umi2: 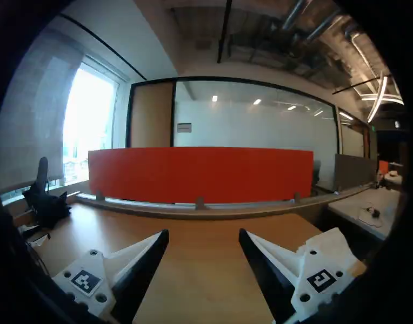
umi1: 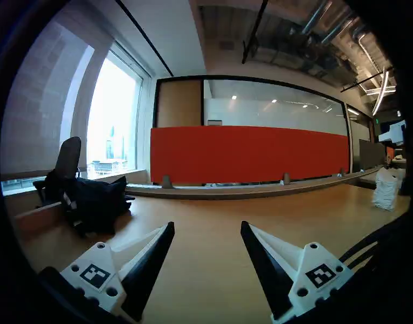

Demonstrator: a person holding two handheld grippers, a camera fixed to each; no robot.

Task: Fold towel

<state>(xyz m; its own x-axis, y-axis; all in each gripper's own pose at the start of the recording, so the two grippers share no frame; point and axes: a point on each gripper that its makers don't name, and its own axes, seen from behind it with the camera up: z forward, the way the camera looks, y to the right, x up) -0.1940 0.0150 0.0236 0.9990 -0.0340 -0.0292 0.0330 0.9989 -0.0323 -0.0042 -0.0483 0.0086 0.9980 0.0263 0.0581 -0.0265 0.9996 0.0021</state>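
**Both tongs spread over a bare wooden worktop**

The worktop (umi1: 206, 281) is the biggest thing here: smooth, pale brown wood with a soft sheen, running across the lower half of both views. Along its far edge stands a long red partition (umi1: 250, 154), flat and matte, with a glass wall in dark frames above it. A tall bright window (umi1: 112, 124) is at the left of the left gripper view. Below it, at centre left, a black bag (umi1: 95, 205) slumps, soft and creased, beside a dark office chair (umi1: 68, 156).

At the right edge of the left gripper view, a white stack (umi1: 386, 189) sits on the worktop, layered and ragged-edged like folded cloth. I cannot tell whether it is the towel.

The left tongs (umi1: 207, 224) are spread wide, nothing between the pointed white plastic fingers with black inner faces. The right tongs (umi2: 204, 232) gape the same way, also holding nothing, above bare wood.
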